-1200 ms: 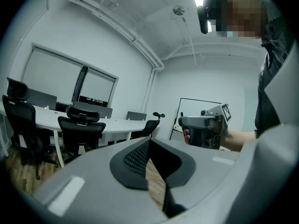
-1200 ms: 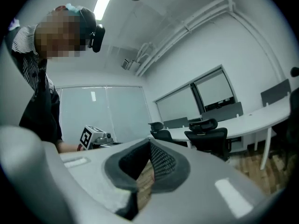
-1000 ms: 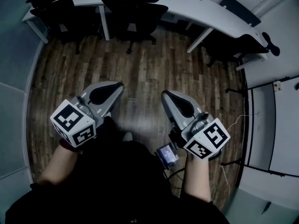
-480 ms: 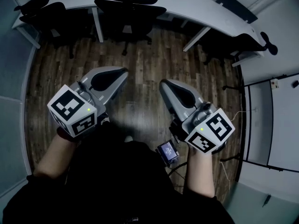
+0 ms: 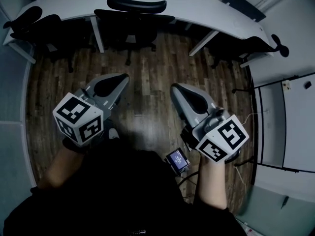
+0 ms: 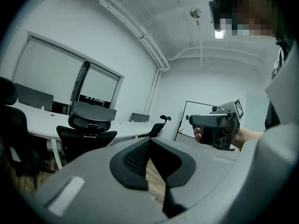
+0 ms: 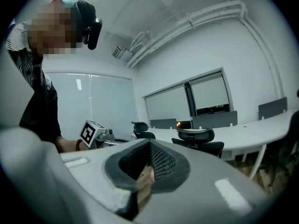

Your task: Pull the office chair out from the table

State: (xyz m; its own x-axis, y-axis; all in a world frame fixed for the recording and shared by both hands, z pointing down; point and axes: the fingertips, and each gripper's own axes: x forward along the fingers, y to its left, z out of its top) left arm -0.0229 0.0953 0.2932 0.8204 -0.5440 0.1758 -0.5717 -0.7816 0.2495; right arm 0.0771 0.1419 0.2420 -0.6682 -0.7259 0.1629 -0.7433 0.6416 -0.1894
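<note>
A black office chair [image 5: 133,18] is tucked under the curved white table [image 5: 197,9] at the top middle of the head view, its headrest above the tabletop. The same chair [image 6: 86,129] shows ahead in the left gripper view, and the chair [image 7: 198,141] in the right gripper view. My left gripper [image 5: 124,76] and right gripper [image 5: 175,88] are both shut and hold nothing. They hang side by side over the wooden floor, well short of the chair. In each gripper view the jaws meet tip to tip with no gap.
Another black chair [image 5: 34,26] sits under the table at the left, a third chair [image 5: 256,45] at the right. White table legs [image 5: 97,33] stand beside the middle chair. A glass partition [image 5: 288,122] lines the right side. Wooden floor [image 5: 147,82] lies between me and the table.
The table and chairs have drifted up and slightly left in the head view, and both grippers have moved along with me; their jaws stay shut.
</note>
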